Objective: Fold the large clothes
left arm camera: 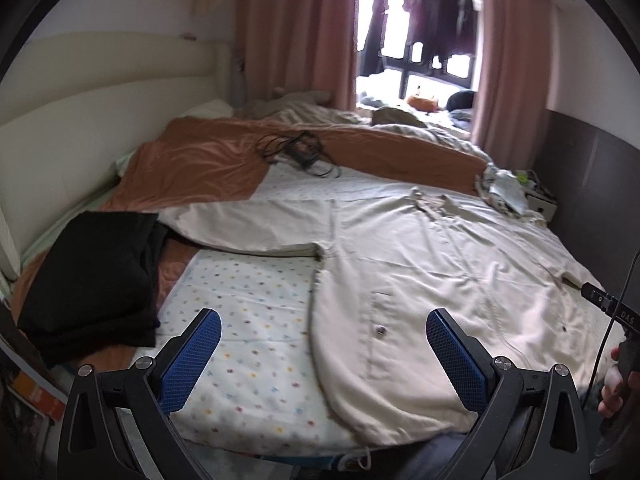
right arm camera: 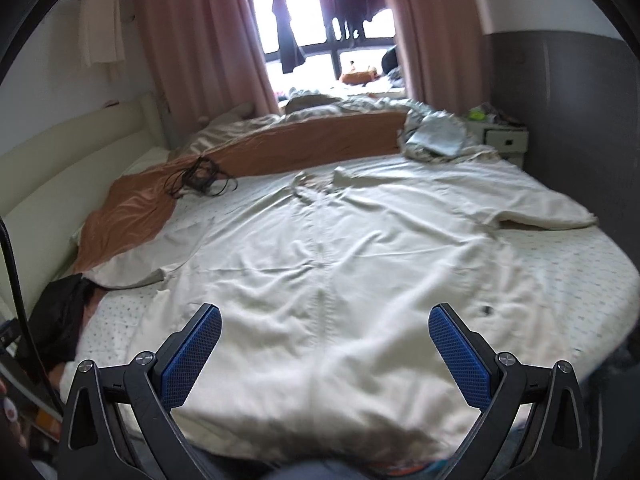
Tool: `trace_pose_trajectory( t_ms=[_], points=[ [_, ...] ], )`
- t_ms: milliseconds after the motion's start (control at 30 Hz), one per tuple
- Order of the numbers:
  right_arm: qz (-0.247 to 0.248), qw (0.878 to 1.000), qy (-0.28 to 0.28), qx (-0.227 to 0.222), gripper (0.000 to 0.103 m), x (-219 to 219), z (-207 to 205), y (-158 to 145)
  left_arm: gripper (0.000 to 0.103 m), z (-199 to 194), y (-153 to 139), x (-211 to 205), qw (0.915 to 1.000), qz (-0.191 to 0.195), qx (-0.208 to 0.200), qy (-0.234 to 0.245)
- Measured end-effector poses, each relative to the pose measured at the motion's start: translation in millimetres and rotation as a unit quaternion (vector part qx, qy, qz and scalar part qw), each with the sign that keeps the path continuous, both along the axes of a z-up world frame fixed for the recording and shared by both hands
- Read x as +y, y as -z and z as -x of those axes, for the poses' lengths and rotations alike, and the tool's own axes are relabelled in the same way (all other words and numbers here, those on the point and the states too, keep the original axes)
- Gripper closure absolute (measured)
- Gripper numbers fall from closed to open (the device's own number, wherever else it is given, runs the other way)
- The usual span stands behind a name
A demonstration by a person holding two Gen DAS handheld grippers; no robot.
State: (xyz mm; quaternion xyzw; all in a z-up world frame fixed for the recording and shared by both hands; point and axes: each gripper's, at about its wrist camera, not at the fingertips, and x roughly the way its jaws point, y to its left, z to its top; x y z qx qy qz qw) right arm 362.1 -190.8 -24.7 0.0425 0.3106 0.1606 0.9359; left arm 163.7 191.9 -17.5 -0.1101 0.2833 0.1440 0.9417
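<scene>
Cream coat [right arm camera: 320,248] lies spread flat on the bed [left arm camera: 248,344], front up, sleeves out to both sides. Left gripper [left arm camera: 323,354] hovers over its hem, jaws wide, holding nothing. Right gripper [right arm camera: 325,354] likewise wide and empty. Folded black garment [left arm camera: 96,276] sits left of the coat.

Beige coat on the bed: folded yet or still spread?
Spread. The beige coat lies flat, front up, both sleeves out to the sides; no fold made. The left gripper and right gripper are open above its hem.
</scene>
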Motion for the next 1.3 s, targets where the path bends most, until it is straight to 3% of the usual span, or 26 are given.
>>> trace_pose_trajectory(
  t_ms=[500,700,867,967,1300],
  points=[
    [-0.052,0.993,-0.097,0.046,0.000,138.7,-110.8,16.0,0.013,-65.6,15.4,97.8,0.9959,0.031,0.038,-0.077],
    [-0.062,0.990,-0.108,0.073,0.000,183.3,-151.0,26.8,0.018,-89.6,19.1,129.7,0.9930,0.037,0.051,-0.099],
    [-0.056,0.985,-0.140,0.081,0.000,224.6,-176.6,33.5,0.026,-116.7,26.8,161.3,0.9896,0.066,0.061,-0.112],
    [-0.053,0.982,-0.158,0.093,0.003,247.7,-191.9,44.0,0.028,-134.2,34.3,181.6,0.9870,0.078,0.069,-0.122],
    [-0.051,0.960,-0.215,0.175,0.029,300.7,-235.9,88.3,0.040,-198.0,86.7,242.7,0.9711,0.114,0.129,-0.166]
  ],
)
